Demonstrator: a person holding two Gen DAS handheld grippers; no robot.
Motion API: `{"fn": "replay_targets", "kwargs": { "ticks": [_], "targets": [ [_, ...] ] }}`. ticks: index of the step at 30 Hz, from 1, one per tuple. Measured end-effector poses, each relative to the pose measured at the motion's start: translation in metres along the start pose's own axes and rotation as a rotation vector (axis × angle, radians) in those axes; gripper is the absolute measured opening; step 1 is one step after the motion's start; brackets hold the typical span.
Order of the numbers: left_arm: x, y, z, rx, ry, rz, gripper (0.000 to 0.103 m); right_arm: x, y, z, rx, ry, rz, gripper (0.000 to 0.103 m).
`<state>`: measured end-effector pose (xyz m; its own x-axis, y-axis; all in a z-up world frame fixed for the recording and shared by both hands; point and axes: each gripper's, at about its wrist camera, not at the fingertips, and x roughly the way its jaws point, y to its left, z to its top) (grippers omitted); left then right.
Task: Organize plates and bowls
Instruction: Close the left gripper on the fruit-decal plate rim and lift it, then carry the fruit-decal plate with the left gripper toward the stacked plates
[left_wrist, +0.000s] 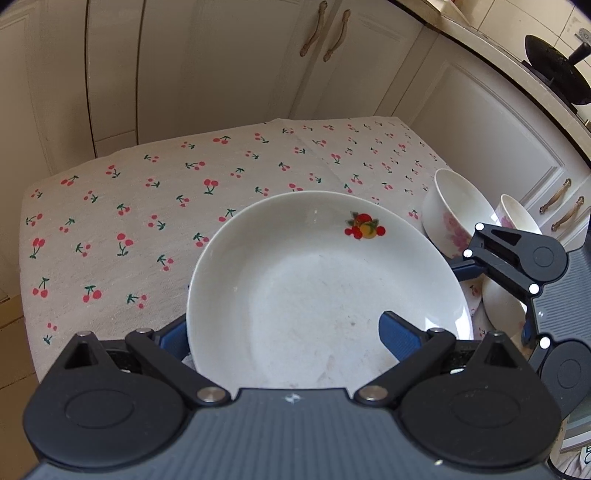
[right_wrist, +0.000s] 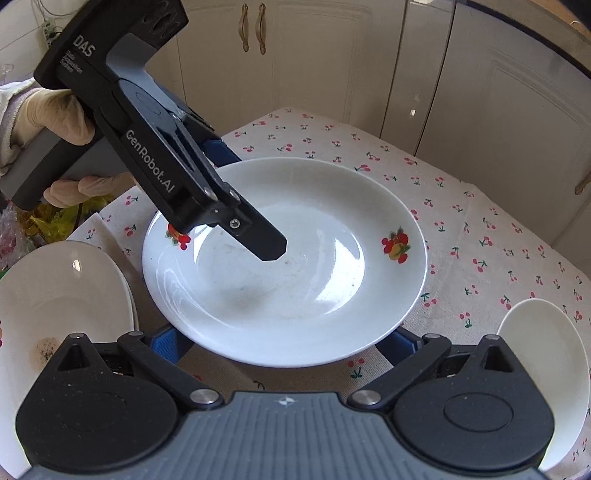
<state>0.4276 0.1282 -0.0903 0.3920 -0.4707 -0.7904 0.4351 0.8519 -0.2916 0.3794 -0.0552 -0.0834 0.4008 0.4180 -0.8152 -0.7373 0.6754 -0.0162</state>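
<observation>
Plate (left_wrist: 325, 288) near rim hidden behind left gripper (left_wrist: 288, 332) body; its left finger (left_wrist: 175, 338) mostly concealed under rim. Bowl (right_wrist: 554, 387) cut off at frame edge.

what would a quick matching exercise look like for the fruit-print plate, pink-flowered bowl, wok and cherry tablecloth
Things:
1 fruit-print plate
2 pink-flowered bowl
3 wok
4 cherry tablecloth

States:
a black, far back
b spread under the dishes
c rim gripped by the left hand-held gripper
d beside the plate, on the cloth

Pairs: 1-c, 2-d, 3-a, 4-b
</observation>
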Motion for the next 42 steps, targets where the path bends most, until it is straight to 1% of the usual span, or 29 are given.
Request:
{"fn": "replay_targets", "kwargs": {
  "ticks": [2, 5, 11, 16, 18, 20, 23, 28, 33, 39, 42],
  "targets": [
    [0.000, 0.004, 0.002, -0.012, 0.006, -0.020, 0.100, 0.000, 0.000, 0.001, -0.002, 0.000, 0.001, 0.103],
    [-0.001, 0.012, 0.006, -0.055, -0.001, -0.050, 0.100, 0.001, 0.000, 0.000, 0.000, 0.004, 0.006, 0.103],
    [0.007, 0.011, 0.016, -0.049, -0.008, -0.024, 0.100, 0.003, 0.004, -0.001, -0.011, 0.014, -0.008, 0.103],
    [0.013, 0.018, 0.021, -0.064, -0.030, -0.029, 0.100, 0.002, 0.006, -0.002, -0.014, 0.011, -0.012, 0.103],
    [0.013, 0.019, 0.023, -0.068, -0.026, -0.040, 0.099, 0.001, 0.008, -0.001, -0.022, 0.014, -0.022, 0.103],
    [0.014, 0.018, 0.024, -0.057, -0.014, -0.058, 0.098, 0.003, 0.008, -0.001, -0.024, 0.016, -0.028, 0.103],
    [0.015, 0.015, 0.024, -0.029, -0.005, -0.049, 0.098, 0.004, 0.008, -0.001, -0.024, 0.014, -0.036, 0.103],
    [0.014, 0.017, 0.022, -0.029, -0.012, -0.063, 0.097, 0.001, 0.009, -0.002, -0.018, -0.007, -0.039, 0.103],
    [0.009, 0.017, 0.020, -0.018, -0.015, -0.076, 0.097, -0.006, 0.006, -0.005, -0.005, -0.051, -0.039, 0.103],
    [0.006, 0.018, 0.018, -0.014, -0.034, -0.090, 0.097, -0.006, 0.007, -0.004, -0.012, -0.054, -0.047, 0.103],
    [0.004, 0.018, 0.017, -0.012, -0.041, -0.097, 0.097, -0.008, 0.008, -0.005, -0.017, -0.067, -0.037, 0.103]
  ]
}}
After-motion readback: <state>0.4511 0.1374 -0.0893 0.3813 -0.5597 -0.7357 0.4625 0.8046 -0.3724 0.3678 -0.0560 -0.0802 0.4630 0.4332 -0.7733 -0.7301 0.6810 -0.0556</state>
